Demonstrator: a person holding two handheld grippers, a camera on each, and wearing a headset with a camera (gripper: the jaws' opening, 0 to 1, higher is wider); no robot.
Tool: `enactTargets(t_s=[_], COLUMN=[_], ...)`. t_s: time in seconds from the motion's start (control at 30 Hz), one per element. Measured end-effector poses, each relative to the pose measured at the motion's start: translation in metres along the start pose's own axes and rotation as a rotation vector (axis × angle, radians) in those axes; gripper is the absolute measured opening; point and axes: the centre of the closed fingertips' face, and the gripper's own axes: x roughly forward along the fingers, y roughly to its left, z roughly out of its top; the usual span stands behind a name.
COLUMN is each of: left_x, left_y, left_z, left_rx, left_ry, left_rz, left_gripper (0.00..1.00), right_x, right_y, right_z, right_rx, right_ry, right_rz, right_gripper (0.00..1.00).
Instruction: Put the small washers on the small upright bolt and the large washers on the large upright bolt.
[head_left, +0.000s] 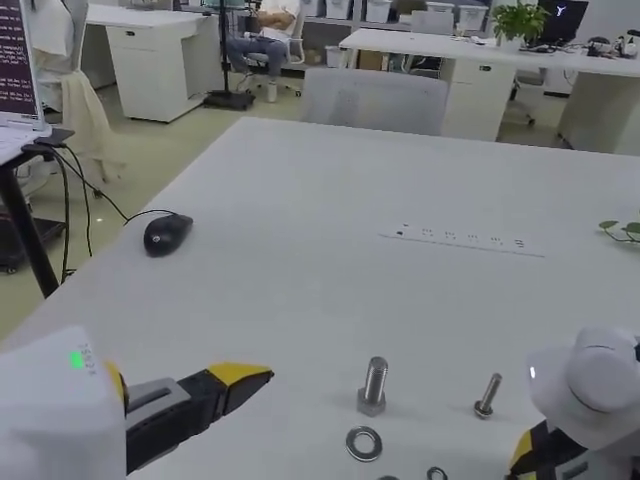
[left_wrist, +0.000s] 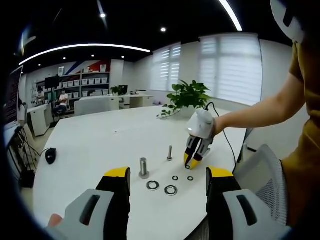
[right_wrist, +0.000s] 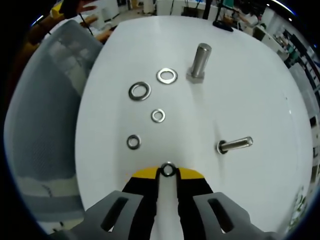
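White office table (head_left: 300, 200). My right gripper (left_wrist: 193, 159) is pinched narrow on one small washer (right_wrist: 168, 170), edge-on at the tips, near the small bolt (right_wrist: 235, 145). It's thin, stiff, slick steel and light, so I'd guess it pops out easily. My left gripper (left_wrist: 169, 175) hangs wide open, holding nothing.

On my table (head_left: 300, 200) the large bolt (head_left: 373, 385) stands left of the small bolt (head_left: 488, 396). Washers (head_left: 364, 442) lie before them, the strip (head_left: 462, 240) behind, the mouse (head_left: 167, 233) far left. My right gripper (right_wrist: 168, 172) pinches one washer (right_wrist: 168, 169).
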Motion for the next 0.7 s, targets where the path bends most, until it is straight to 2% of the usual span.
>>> enactTargets(t_s=[0.43, 0.53, 0.7], left_x=[-0.003, -0.004, -0.003], left_y=[-0.002, -0.002, -0.003], left_z=[0.0, 0.001, 0.002], left_rx=[0.0, 0.0, 0.0], left_ry=[0.001, 0.001, -0.004], left_rz=[0.004, 0.006, 0.003], left_gripper=[0.6, 0.6, 0.6], right_x=[-0.001, -0.01, -0.021], right_y=[-0.001, -0.004, -0.007], right_z=[-0.001, 0.0, -0.002], right_rx=[-0.021, -0.001, 0.0], right_ry=[0.022, 0.002, 0.006], right_rz=[-0.012, -0.021, -0.038], right_gripper=[0.12, 0.12, 0.12])
